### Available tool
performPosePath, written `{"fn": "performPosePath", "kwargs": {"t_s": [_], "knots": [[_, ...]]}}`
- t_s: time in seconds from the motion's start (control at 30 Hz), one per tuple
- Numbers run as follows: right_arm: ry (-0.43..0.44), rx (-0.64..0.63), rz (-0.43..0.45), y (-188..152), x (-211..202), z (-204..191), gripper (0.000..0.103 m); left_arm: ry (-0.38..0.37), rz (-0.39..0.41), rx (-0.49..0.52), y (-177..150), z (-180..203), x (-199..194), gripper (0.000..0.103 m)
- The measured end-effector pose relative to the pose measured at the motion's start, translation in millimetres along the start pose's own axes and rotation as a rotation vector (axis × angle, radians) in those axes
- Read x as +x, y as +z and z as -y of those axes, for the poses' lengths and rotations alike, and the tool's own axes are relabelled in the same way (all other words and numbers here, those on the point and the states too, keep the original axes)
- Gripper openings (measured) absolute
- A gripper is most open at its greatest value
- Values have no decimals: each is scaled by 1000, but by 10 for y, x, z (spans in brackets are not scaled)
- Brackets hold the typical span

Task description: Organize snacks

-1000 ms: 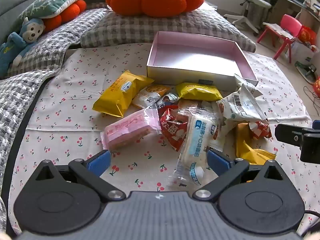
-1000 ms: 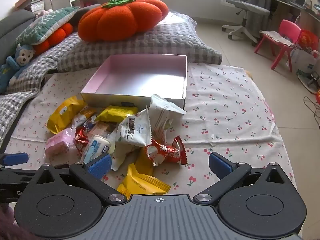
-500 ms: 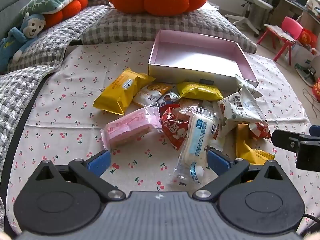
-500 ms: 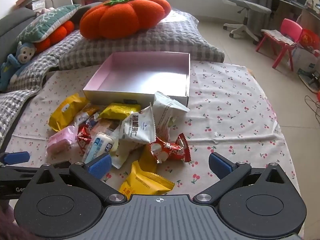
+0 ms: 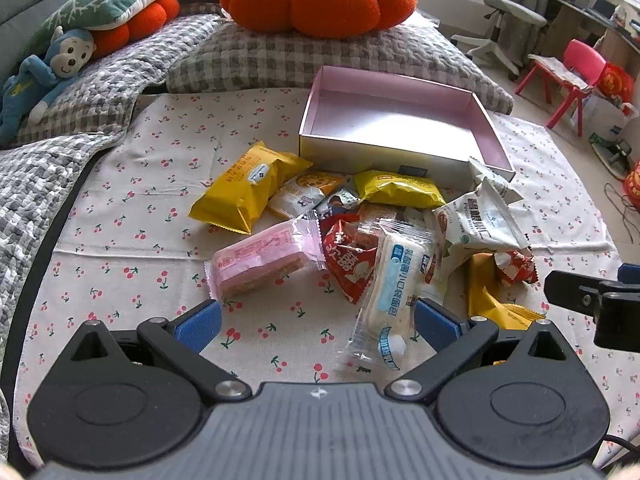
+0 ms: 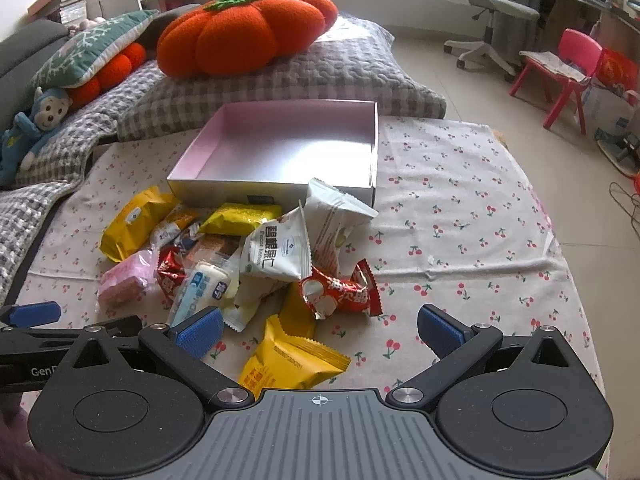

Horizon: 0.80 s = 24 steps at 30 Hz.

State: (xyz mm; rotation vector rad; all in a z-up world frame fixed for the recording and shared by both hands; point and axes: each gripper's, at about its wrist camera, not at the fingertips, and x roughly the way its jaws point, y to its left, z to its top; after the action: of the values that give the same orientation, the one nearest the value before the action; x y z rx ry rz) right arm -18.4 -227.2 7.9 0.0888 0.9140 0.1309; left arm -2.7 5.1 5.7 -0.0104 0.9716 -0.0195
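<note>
Snack pile: heaped on cherry-print cloth point(image 5: 132, 208), before empty pink box point(image 5: 486, 130). Left gripper point(image 5: 318, 322), right gripper point(image 6: 320, 330): both wide open, empty. Blue-white wafer packet point(image 5: 394, 284) nearest left gripper, long axis pointing away.

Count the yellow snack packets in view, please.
3, perhaps more under the pile. One large yellow packet lies left of the pile, one small yellow packet lies against the pink box, and one near yellow packet lies closest to the right gripper.
</note>
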Motion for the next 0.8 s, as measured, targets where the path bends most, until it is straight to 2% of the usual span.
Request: {"fn": "performPosePath", "kwargs": {"t_s": [0.8], "knots": [[7,21,-11,-12,-23,-3,103,-3,14,-8,19,-12,-34,103]]}}
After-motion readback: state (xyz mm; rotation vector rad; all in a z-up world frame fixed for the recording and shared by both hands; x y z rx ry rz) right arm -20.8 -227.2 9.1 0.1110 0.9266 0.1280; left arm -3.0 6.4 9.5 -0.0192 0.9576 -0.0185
